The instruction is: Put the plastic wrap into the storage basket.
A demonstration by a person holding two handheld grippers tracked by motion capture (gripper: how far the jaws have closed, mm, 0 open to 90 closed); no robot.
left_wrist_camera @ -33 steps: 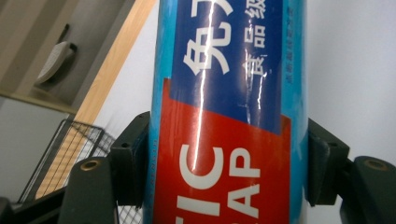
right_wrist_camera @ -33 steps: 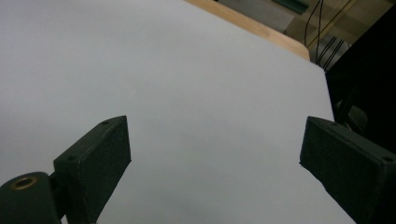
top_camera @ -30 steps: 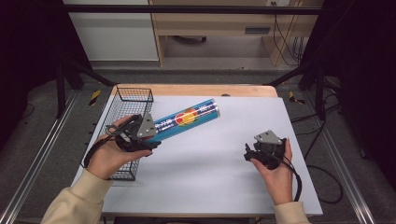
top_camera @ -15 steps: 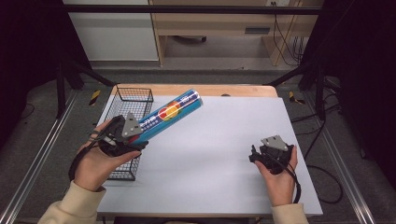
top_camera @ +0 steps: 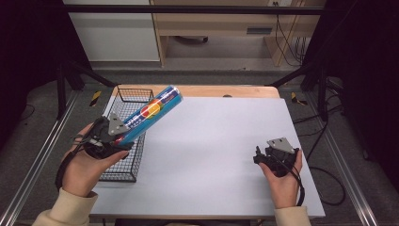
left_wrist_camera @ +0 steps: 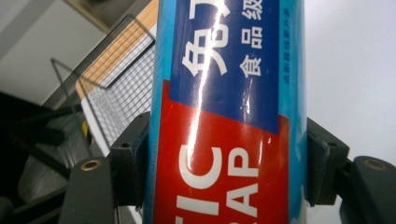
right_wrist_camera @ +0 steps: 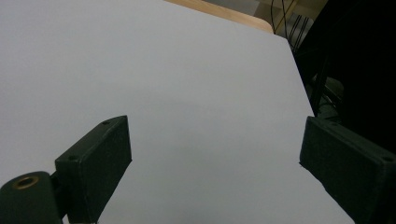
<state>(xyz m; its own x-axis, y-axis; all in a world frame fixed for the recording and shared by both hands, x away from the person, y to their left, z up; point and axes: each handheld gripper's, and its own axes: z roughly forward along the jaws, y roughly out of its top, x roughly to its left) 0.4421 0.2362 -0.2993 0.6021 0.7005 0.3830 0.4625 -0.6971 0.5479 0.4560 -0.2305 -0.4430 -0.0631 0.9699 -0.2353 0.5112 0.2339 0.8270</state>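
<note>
While the high view is looking down, the left claw [top_camera: 123,139] is clamping a blue tube [top_camera: 151,112] angled over the wire basket [top_camera: 123,162] — the right claw [top_camera: 258,157] is hovering open above the tabletop [top_camera: 211,155]. Left gripper view: pads are squeezing the tube's label. Right gripper view: jaws are gaping wide — nothing between.

One blue tube [top_camera: 153,113] is counted at ten o'clock, one wire basket [top_camera: 123,141] at nine o'clock, and two grippers: the left gripper [top_camera: 123,141] and the right gripper [top_camera: 258,157], on one table [top_camera: 216,141].
</note>
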